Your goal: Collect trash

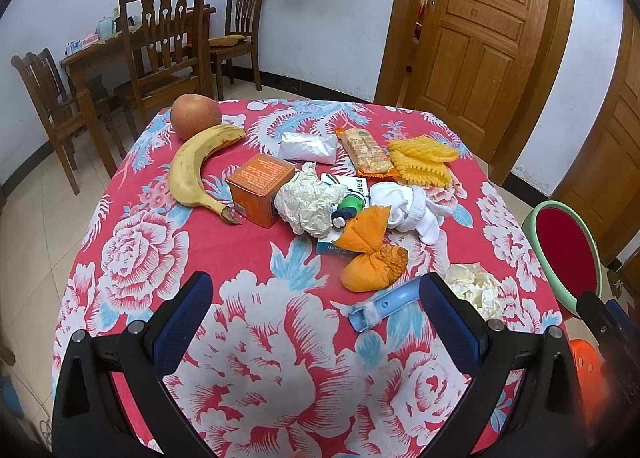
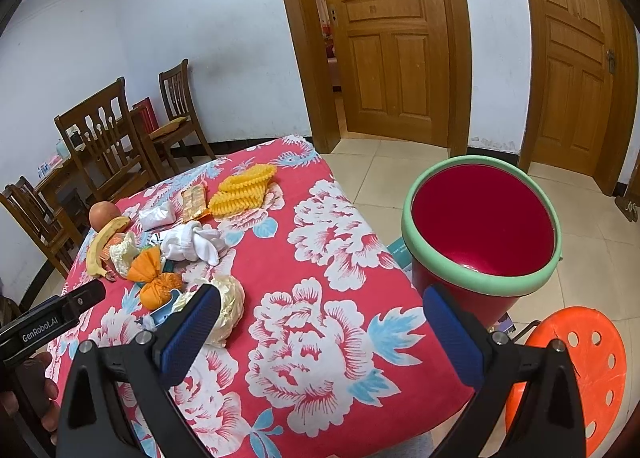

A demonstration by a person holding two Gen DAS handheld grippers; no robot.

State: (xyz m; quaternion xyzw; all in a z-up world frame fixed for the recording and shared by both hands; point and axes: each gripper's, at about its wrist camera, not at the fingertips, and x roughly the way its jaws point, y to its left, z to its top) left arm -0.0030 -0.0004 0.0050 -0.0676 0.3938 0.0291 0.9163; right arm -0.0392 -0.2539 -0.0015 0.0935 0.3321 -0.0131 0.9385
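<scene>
Both your left claw (image 1: 316,322) and right claw (image 2: 322,326) hang released over the surface (image 2: 340,338) — take the crumpled paper wad (image 2: 230,308) just beside the right claw's left finger squarely, then carry it to the red bin (image 2: 482,236) off the surface's right edge.

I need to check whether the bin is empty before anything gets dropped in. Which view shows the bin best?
The right wrist view: the bin appears whole beside the table, its green rim and red interior open to the camera, with nothing visible inside. The left wrist view catches only a slice of it at the right edge, cut off behind the right tongs.
</scene>
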